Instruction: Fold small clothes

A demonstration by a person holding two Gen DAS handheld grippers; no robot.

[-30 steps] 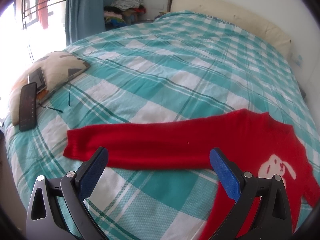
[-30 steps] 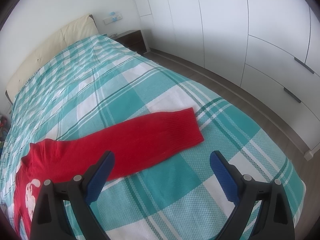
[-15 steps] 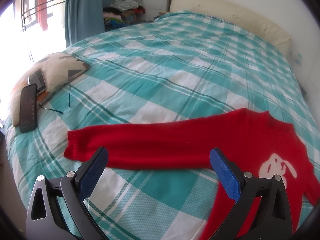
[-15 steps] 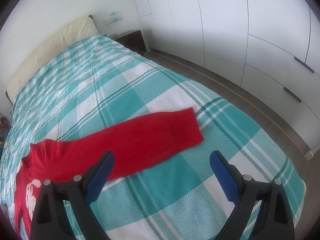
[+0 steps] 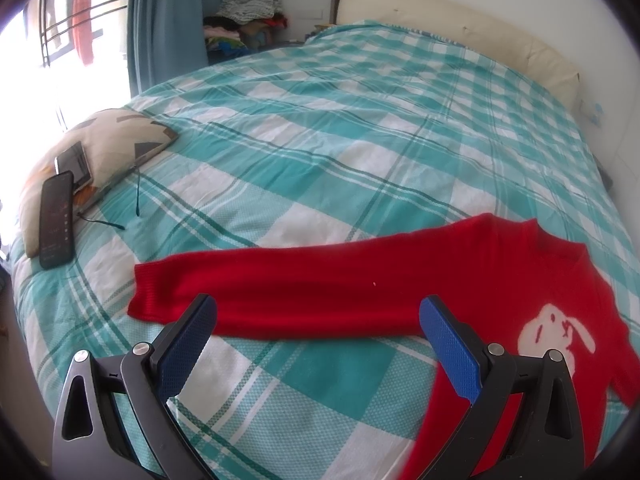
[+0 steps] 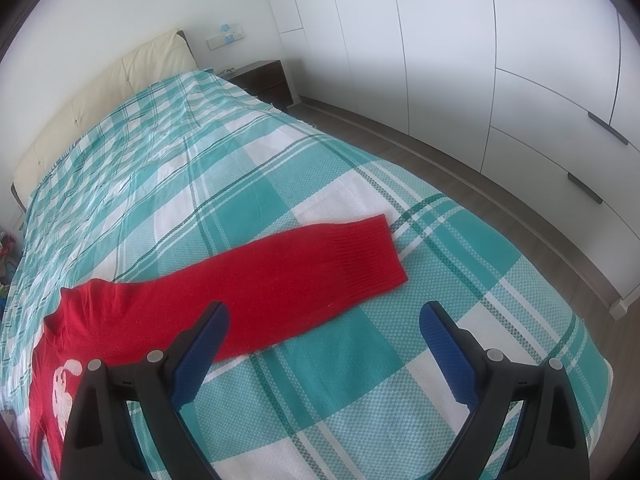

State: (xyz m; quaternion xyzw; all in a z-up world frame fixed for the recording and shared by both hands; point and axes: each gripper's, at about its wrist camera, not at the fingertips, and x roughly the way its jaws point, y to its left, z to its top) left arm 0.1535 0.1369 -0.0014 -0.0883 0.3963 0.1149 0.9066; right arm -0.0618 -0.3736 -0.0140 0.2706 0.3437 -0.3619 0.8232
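A small red sweater (image 5: 360, 280) with a white rabbit print lies flat on the teal plaid bedspread (image 5: 320, 140), both sleeves stretched out sideways. In the left wrist view its left sleeve runs across the frame just beyond my left gripper (image 5: 316, 320), which is open and empty above it. In the right wrist view the sweater's (image 6: 260, 280) other sleeve ends in a ribbed cuff beyond my right gripper (image 6: 324, 324), also open and empty. The sweater's lower hem is hidden.
A patterned cushion (image 5: 108, 148) with two phones (image 5: 56, 220) and a cable lies at the bed's left edge. A cream headboard (image 5: 460, 28), a curtain and a clothes pile stand behind. White wardrobes (image 6: 500, 80) and a nightstand (image 6: 264, 80) flank the right side.
The left view has shifted slightly, so the sweater sits a little lower in the frame. Both grippers stay open and the sweater has not moved on the bed.
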